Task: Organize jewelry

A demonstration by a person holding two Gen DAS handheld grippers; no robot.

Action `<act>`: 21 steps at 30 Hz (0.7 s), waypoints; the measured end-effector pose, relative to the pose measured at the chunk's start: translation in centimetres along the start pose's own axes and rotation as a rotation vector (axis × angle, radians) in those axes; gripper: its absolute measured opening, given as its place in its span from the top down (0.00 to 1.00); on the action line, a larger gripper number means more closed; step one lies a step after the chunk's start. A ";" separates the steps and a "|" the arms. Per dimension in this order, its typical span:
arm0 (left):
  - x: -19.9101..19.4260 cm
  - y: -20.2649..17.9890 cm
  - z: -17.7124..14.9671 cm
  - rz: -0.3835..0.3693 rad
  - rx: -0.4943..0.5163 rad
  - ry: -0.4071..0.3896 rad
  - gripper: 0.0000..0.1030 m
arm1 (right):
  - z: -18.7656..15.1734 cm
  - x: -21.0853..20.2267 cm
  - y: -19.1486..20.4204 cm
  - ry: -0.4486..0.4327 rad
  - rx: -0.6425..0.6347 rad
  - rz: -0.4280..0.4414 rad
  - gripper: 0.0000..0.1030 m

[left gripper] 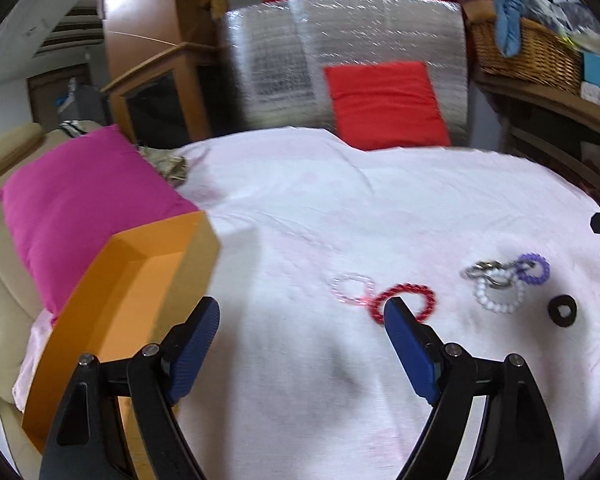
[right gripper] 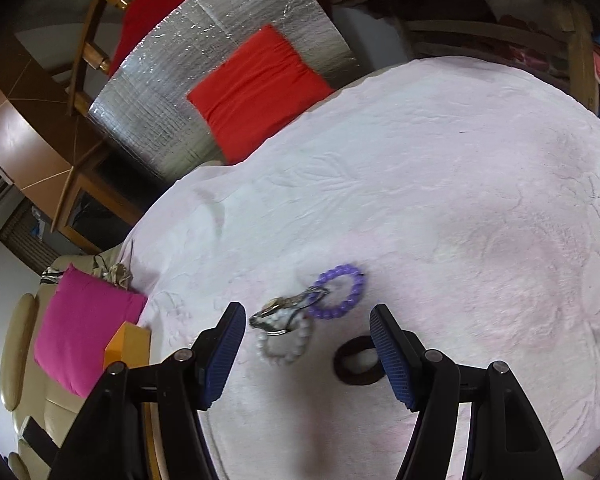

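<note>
Jewelry lies scattered on the pale pink cloth [left gripper: 300,208]; left gripper [left gripper: 302,312] jaws gape wide and empty before the red bead bracelet [left gripper: 406,302], right gripper [right gripper: 308,320] jaws spread, empty, above the white bracelet [right gripper: 286,346]

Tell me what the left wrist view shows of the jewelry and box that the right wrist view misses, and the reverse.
Only the left wrist view shows the red bead bracelet, the clear bead bracelet touching it, and the inside of the orange box. Only the right wrist view shows the right tool whole, open above the jewelry. Both show the purple bracelet, white bead bracelet, metal clasp piece, dark ring, pink cloth and magenta cushion. The left tool is open and empty.
</note>
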State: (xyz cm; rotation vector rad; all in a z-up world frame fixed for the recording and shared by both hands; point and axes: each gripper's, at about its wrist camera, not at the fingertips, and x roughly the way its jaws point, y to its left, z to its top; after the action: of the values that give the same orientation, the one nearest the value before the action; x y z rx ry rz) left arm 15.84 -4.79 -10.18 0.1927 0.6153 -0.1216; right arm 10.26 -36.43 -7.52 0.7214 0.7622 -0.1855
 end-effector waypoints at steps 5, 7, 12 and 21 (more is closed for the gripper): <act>1.3 -0.5 -0.1 -0.044 -0.010 0.047 0.17 | 0.4 0.5 -2.1 0.014 0.028 0.003 0.34; 1.6 -0.2 -0.3 -0.036 -0.009 0.057 0.17 | 0.6 0.9 -2.8 0.029 0.051 0.016 0.34; 2.4 0.6 -0.4 -0.028 -0.011 0.077 0.17 | 1.2 1.6 -4.1 0.063 0.096 0.077 0.34; 4.1 0.4 0.0 -0.078 -0.034 0.114 0.17 | 1.7 3.6 -3.8 0.121 0.113 0.140 0.38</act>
State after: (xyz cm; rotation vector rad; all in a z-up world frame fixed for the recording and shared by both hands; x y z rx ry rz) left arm 19.24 -4.60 -12.46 0.1431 0.7387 -0.1759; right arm 12.28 -40.10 -11.15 0.8961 0.8180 -0.0579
